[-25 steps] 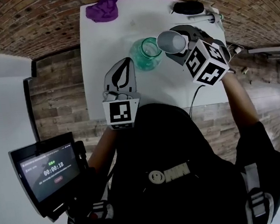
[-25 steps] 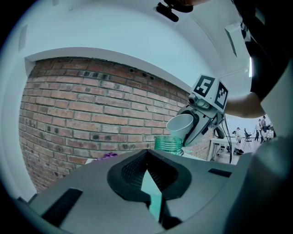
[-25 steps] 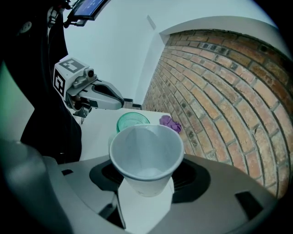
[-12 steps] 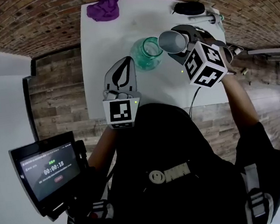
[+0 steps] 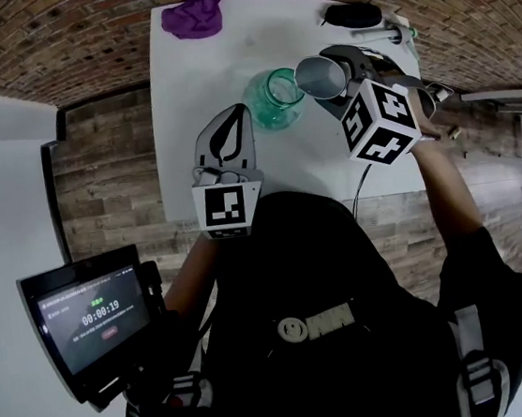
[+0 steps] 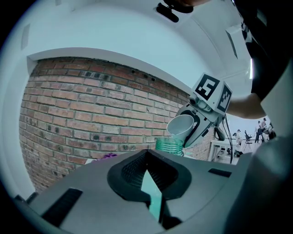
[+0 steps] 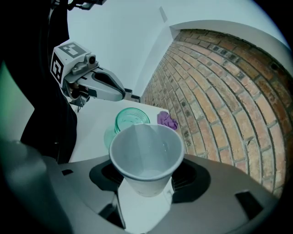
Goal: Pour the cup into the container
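A white paper cup (image 5: 318,75) is held tilted, and my right gripper (image 5: 332,79) is shut on its lower body. In the left gripper view the cup (image 6: 181,124) hangs just above the green glass jar (image 6: 169,145), mouth slanted down toward it. No stream shows. The jar (image 5: 273,97) stands upright on the white table (image 5: 198,78). In the right gripper view the cup (image 7: 146,155) fills the space between the jaws, with the jar (image 7: 130,119) just beyond. My left gripper (image 5: 233,114) hovers left of the jar, shut on nothing.
A purple cloth (image 5: 192,15) lies at the table's far left corner. A black oval object (image 5: 351,14) and a white tool (image 5: 383,35) lie at the far right. A brick wall runs behind the table. A tablet (image 5: 90,318) sits at my left.
The right gripper's marker cube has rolled slightly and the cup has shifted a touch to the right. The left gripper and the jar have not moved.
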